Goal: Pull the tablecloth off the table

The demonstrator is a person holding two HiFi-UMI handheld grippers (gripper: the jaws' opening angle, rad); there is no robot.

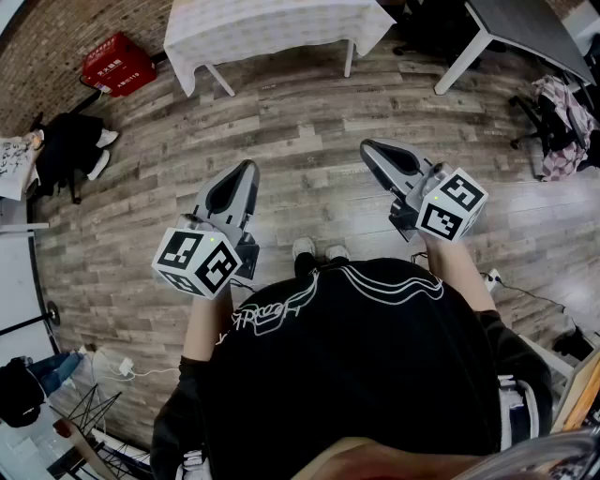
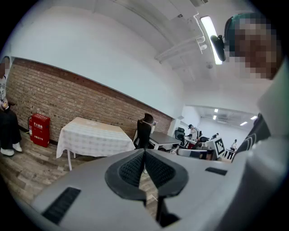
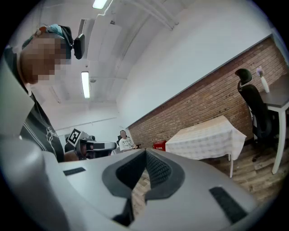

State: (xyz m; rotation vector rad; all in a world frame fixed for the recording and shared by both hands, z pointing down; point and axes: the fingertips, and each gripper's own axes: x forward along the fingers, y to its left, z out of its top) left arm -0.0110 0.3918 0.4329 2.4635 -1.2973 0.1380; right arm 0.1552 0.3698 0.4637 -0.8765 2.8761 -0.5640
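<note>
Head view: standing off, both tongs clenched and empty, tablecloth untouched.
Left tongs (image 1: 249, 167) at 9 o'clock and right tongs (image 1: 367, 146) at 3 o'clock are held out in front of the person, over bare wooden floor (image 1: 300, 131). Each gripper view shows the jaws pressed together with nothing between them. The checked tablecloth (image 1: 272, 23) lies spread over the worktop (image 1: 220, 80) at 12 o'clock, well apart from both tongs, its edges hanging down. Judgement: nothing of the task is done; the approach, a grip on a cloth edge and the pull itself all remain.
</note>
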